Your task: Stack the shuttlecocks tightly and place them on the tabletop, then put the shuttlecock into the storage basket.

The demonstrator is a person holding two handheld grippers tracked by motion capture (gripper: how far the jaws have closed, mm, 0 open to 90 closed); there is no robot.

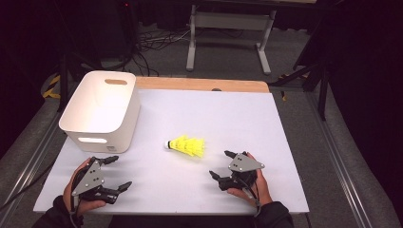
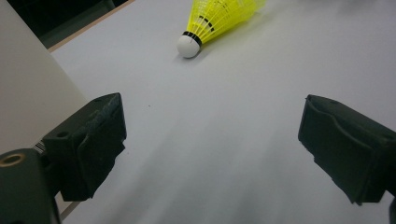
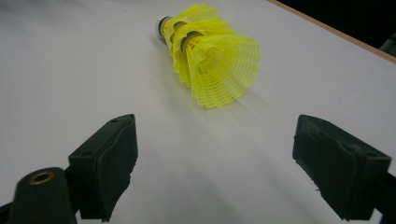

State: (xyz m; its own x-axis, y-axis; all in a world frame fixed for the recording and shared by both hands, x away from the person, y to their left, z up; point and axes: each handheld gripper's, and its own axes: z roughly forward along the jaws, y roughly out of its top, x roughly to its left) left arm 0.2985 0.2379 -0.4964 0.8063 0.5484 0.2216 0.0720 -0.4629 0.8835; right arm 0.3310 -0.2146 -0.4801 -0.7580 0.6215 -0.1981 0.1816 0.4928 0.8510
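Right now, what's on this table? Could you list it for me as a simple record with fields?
Surface: white table top with a wooden far edge
Main item: yellow shuttlecocks, several nested together, lying on their side, white cork tip pointing left
Container: white bin with handle slots, at the far left, open top
Left gripper: jaws open, holding nothing, near the bin
Right gripper: jaws open, holding nothing, just right of the shuttlecocks
Contact: neither gripper touches the shuttlecocks

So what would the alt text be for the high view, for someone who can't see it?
A yellow shuttlecock stack lies on its side mid-table, between two hand-held grippers, left and right, both open near the front edge. A white bin stands at the back left.
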